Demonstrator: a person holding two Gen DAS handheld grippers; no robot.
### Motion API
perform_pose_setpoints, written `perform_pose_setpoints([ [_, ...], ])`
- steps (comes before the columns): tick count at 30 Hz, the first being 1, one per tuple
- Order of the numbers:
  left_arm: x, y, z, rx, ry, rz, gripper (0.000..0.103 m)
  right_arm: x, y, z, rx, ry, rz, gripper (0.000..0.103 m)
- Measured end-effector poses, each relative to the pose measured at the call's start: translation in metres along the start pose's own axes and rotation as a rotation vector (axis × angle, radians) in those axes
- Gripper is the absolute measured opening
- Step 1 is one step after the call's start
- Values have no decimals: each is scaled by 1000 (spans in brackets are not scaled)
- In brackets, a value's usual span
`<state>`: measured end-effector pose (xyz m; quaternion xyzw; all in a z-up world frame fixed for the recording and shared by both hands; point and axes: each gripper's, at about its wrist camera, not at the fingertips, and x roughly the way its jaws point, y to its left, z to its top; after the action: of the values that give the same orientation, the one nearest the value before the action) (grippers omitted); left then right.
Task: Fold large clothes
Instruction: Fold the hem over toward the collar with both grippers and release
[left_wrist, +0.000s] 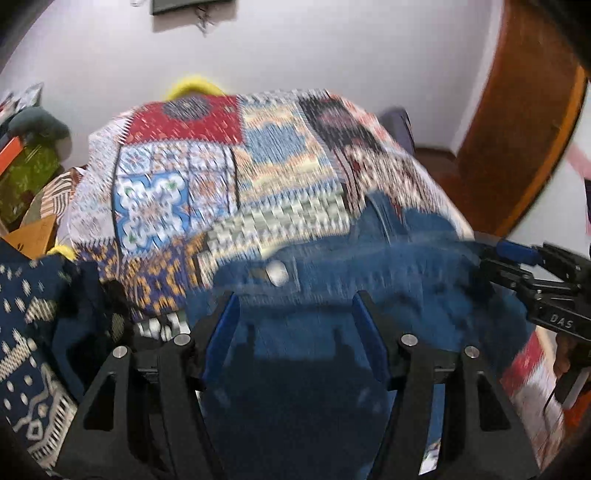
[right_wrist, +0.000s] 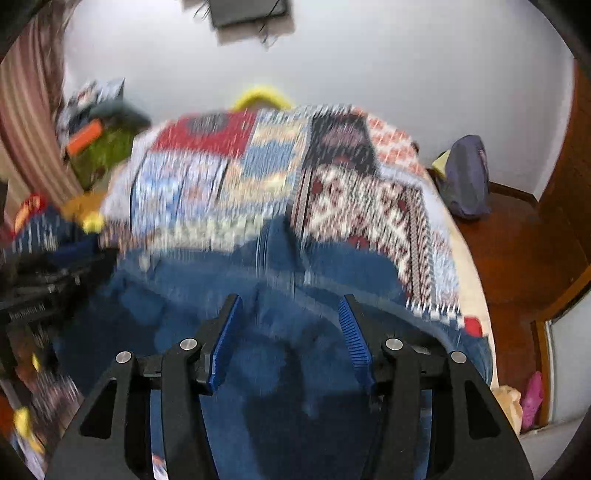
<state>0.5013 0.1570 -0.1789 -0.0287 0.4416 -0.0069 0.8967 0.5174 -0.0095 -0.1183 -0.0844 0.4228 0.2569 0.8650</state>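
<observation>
The jeans (left_wrist: 332, 266) lie on the bed's patchwork quilt (left_wrist: 177, 166) directly beneath both released hand-held grippers, left (left_wrist: 293, 299) and right (right_wrist: 290, 301), legs running toward the far wall.

1. The jeans (left_wrist: 332, 258) are blue, with a little silver button (left_wrist: 277, 275).
2. The blanket (left_wrist: 221, 166) has squares of red, blue, white, cream and black, all with busy patterns.
3. The cloth (left_wrist: 33, 332) beside it is dark blue with white shapes.
4. The wall (right_wrist: 369, 66) is white.
5. The floor (right_wrist: 517, 240) is brown.
</observation>
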Motion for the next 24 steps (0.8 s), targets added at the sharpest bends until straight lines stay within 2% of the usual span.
perform_pose_setpoints([
  [4,18,-13,-26,52,60,13,63,21,-1,-40,-47,112,-39,50],
  [8,43,-11,-43,50,124,27,63,40,-25,-70,-9,225,-32,50],
  [10,47,-7,-46,40,109,32,66,43,-39,-72,25,242,-36,50],
  [16,53,1,-45,21,100,35,76,60,-103,-38,221,234,-46,47],
  [19,55,4,-44,23,92,43,79,55,-125,-11,273,152,-210,50],
  [21,54,7,-44,12,90,41,79,45,-135,0,336,99,-256,50],
  [24,52,6,-47,14,86,48,79,30,-132,4,358,46,-196,50],
])
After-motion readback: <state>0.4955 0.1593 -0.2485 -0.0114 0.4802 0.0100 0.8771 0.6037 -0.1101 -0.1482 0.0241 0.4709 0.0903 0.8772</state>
